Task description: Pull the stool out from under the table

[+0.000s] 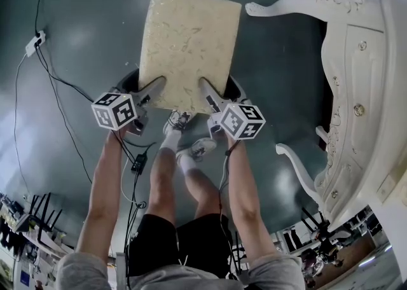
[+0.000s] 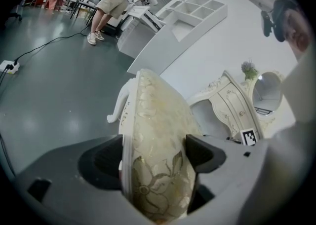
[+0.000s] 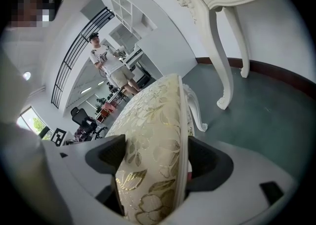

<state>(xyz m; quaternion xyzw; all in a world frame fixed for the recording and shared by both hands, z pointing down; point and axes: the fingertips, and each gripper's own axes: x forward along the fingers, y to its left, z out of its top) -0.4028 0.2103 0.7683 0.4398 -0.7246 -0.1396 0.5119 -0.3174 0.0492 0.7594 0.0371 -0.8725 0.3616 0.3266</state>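
Two grippers are clamped on the near edge of the stool (image 1: 189,41), the left gripper (image 1: 154,85) at one corner and the right gripper (image 1: 206,88) at the other. The stool is seen over the green floor (image 1: 82,47), beside the white table (image 1: 365,91), which is cut off at the right. In the head view the stool's legs are hidden under its cushion.

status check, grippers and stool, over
Left gripper, right gripper both shut on stool seat edge. Stool out beside table, not under it. Cable well left, nothing blocking.
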